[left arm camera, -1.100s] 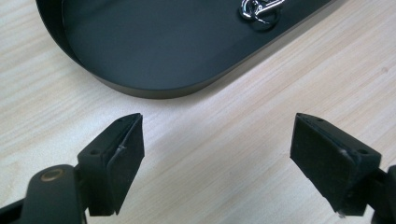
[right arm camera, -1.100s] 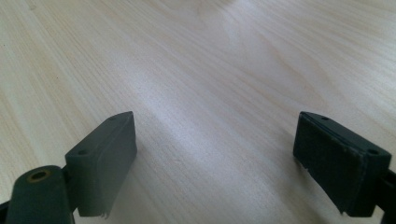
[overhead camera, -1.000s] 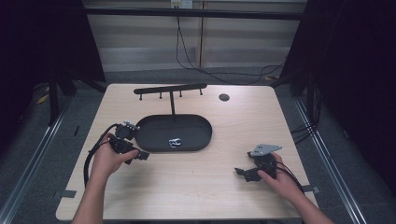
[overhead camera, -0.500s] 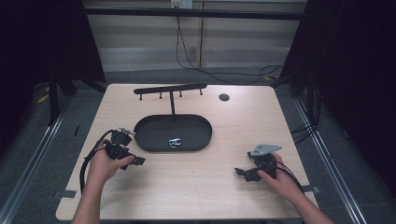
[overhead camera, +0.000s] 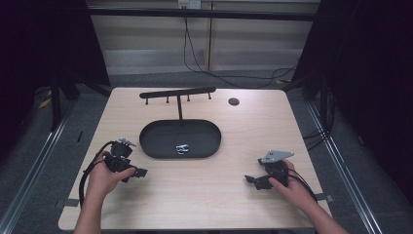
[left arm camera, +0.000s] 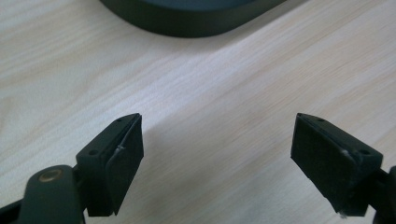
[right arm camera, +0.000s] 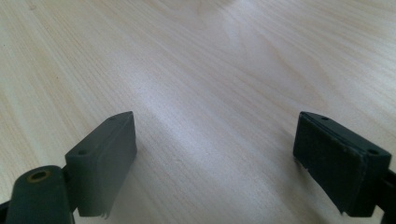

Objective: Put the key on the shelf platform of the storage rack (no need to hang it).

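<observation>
Since the earlier frame the left gripper [overhead camera: 139,171] has drawn back toward seven o'clock, jaws wide and empty like the right gripper's [overhead camera: 249,179]; reach the trinket [overhead camera: 182,148] in the tray [overhead camera: 151,141] from above, descending slowly.

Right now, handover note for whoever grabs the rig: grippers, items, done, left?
Left gripper: open, empty, low over the table, just left-front of the black oval tray.
Right gripper: open, empty, at the table's right-front, apart from everything.
Small shiny metal item lies in the tray. The T-shaped hook rack behind the tray has bare pegs.
Done: nothing held or hung.
Left: probably pick the item out of the tray; the left gripper is nearer.
</observation>
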Motion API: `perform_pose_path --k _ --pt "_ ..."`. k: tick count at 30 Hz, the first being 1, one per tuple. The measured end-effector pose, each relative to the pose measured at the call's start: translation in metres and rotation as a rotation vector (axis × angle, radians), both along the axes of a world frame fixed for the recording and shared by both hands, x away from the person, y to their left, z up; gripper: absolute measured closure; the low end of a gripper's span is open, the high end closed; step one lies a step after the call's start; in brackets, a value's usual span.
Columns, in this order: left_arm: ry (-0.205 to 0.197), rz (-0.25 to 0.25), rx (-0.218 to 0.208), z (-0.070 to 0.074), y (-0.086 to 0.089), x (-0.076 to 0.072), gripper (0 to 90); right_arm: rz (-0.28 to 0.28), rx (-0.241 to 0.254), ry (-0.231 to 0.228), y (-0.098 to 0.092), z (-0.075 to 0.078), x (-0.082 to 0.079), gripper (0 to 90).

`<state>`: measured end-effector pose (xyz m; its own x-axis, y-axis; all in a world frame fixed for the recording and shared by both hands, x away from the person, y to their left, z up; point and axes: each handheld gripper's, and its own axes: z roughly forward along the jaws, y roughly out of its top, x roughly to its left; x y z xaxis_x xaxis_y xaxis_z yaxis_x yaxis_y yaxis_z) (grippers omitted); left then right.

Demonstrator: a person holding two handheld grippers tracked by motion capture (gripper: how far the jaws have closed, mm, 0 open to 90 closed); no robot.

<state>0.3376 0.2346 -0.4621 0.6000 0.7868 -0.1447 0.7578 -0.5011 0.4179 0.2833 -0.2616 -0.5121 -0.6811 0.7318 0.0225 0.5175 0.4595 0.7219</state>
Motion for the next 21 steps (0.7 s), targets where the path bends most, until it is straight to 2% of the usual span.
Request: perform_pose_path --k 9,15,16,21 --pt "-0.007 0.003 0.025 -0.009 0.003 -0.007 17.1 0.0 0.0 0.0 0.0 0.0 0.0 13.0" --pt "-0.005 -0.011 0.052 -0.013 -0.002 -0.011 17.3 0.0 0.0 0.0 0.0 0.0 0.0 13.0" --pt "-0.01 -0.025 0.061 -0.012 -0.002 -0.01 17.4 0.0 0.0 0.0 0.0 0.0 0.0 13.0" --pt "-0.022 -0.022 0.051 -0.011 -0.006 -0.01 17.7 0.0 0.0 0.0 0.0 0.0 0.0 13.0"
